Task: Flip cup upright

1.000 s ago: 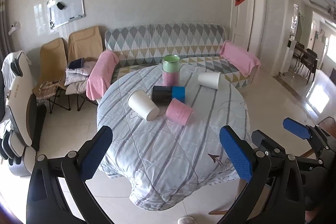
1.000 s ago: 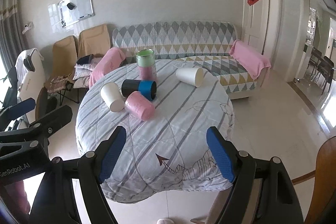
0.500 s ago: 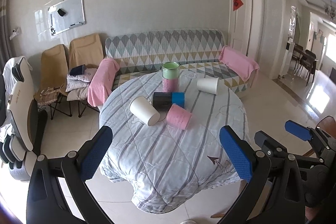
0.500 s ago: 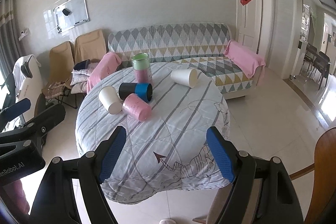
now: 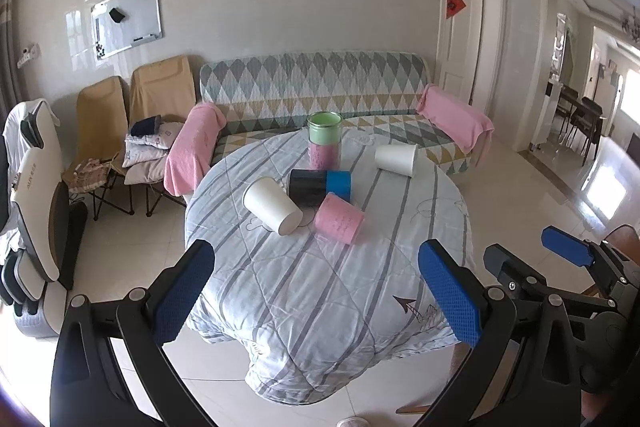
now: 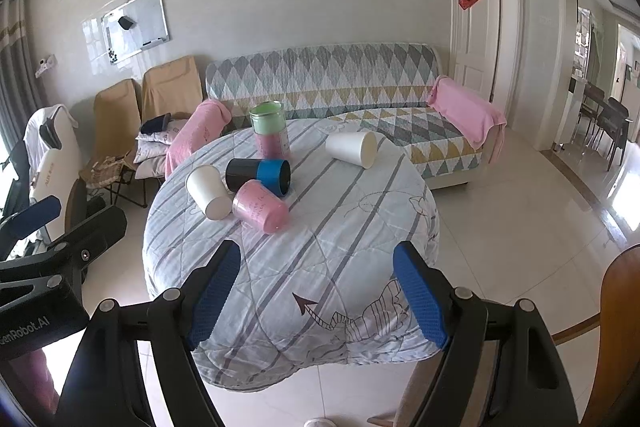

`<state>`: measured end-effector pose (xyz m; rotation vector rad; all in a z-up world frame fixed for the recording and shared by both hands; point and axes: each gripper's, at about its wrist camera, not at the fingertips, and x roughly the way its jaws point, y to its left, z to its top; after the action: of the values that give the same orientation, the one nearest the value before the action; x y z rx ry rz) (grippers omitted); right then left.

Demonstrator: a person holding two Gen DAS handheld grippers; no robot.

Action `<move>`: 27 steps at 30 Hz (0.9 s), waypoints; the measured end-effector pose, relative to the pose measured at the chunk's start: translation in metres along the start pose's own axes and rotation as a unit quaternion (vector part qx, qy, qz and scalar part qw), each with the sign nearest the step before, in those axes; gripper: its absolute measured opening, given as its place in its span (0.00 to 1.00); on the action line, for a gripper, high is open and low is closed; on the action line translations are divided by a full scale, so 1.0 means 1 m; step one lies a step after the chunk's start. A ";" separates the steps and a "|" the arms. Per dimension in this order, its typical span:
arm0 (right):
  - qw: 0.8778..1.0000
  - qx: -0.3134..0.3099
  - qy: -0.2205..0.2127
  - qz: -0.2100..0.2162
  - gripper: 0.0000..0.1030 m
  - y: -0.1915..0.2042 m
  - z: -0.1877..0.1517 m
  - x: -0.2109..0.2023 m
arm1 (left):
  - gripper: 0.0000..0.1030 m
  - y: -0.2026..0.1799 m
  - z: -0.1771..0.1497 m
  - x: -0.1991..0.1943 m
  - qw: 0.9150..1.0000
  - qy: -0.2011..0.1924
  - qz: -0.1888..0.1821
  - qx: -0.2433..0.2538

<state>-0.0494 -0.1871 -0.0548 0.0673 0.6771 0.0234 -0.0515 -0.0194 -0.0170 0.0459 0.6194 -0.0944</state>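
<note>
Left wrist view: the left gripper (image 5: 316,291), blue textured pads spread wide and empty, hangs near the quilted striped table (image 5: 340,291). A smooth pink cup (image 5: 339,218) lies on its side mid-table, well beyond it.

Right wrist view: the right gripper (image 6: 318,291) gapes empty, the pink cup (image 6: 260,206) well ahead, touching a toppled white cup (image 6: 209,191).

Left hand-held gripper (image 5: 316,291) and right hand-held gripper (image 6: 316,291): both level, side by side, jaws fully spread, holding nothing.

Four cups lie tipped on the round, striped-cloth bench (image 6: 360,227): two white paper cups (image 6: 208,191) (image 6: 352,148), a pink one (image 6: 260,207), a black-and-blue one (image 6: 258,175). The right gripper (image 6: 316,291) hangs above the near edge, jaws wide apart.
</note>
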 end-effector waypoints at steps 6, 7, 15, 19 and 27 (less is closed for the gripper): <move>1.000 -0.001 -0.002 -0.001 0.78 0.000 0.001 0.001 | 1.00 -0.003 0.001 0.003 1.000 -0.002 0.000 0.002; 1.000 -0.001 -0.001 -0.001 0.78 0.000 0.001 0.001 | 1.00 -0.003 0.001 0.004 1.000 -0.003 0.001 0.002; 1.000 0.001 -0.002 0.001 0.78 -0.001 0.002 0.003 | 1.00 -0.007 0.007 0.011 1.000 -0.005 -0.002 0.003; 1.000 0.000 0.000 0.001 0.78 0.000 0.002 0.006 | 1.00 -0.009 0.009 0.014 1.000 -0.007 -0.001 0.002; 1.000 0.000 0.008 0.004 0.78 -0.006 0.007 0.015 | 1.00 -0.014 0.011 0.021 1.000 -0.007 -0.004 0.004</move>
<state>-0.0331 -0.1930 -0.0596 0.0704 0.6930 0.0305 -0.0301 -0.0356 -0.0206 0.0511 0.6046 -0.1042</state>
